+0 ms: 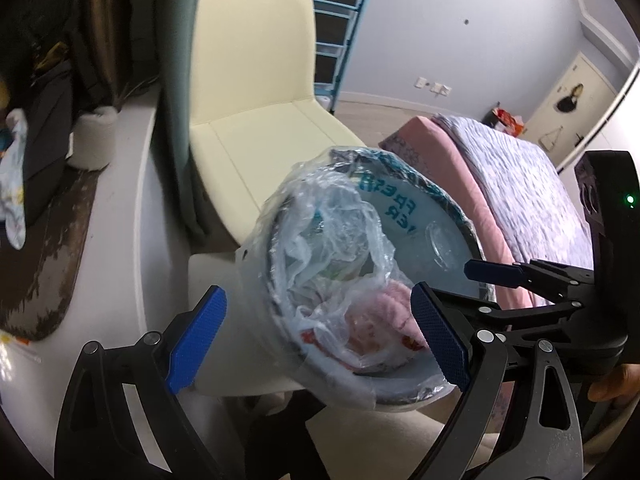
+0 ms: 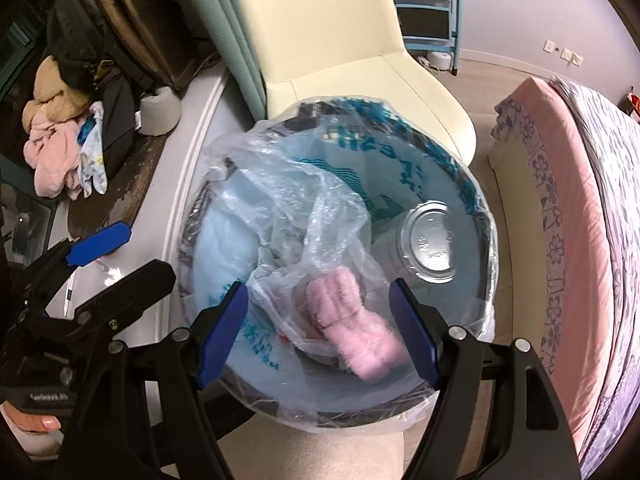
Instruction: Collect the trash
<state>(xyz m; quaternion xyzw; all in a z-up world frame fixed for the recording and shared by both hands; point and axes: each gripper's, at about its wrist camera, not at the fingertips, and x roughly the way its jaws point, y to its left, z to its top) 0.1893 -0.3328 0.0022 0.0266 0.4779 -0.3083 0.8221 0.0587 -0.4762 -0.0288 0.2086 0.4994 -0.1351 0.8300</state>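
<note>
A white trash bin (image 1: 248, 312) lined with a printed light-blue bag (image 2: 224, 240) stands on the floor below both grippers. Inside lie a crumpled clear plastic bag (image 2: 304, 208), a fuzzy pink sock (image 2: 352, 340) and a clear plastic cup (image 2: 430, 240). My right gripper (image 2: 320, 336) hangs open over the bin's near side. The sock shows between its pads, and neither pad touches it. My left gripper (image 1: 318, 338) is open over the bin's left rim with nothing held. One of its blue pads (image 2: 100, 242) shows left of the bin.
A cream chair (image 1: 256, 92) stands just behind the bin, beside a green curtain (image 1: 180, 80). A bed with a pink side and floral cover (image 2: 580, 200) runs along the right. On the left, a white ledge (image 2: 192, 120) carries a pile of clothes (image 2: 56, 136) and a grey roll (image 2: 160, 112).
</note>
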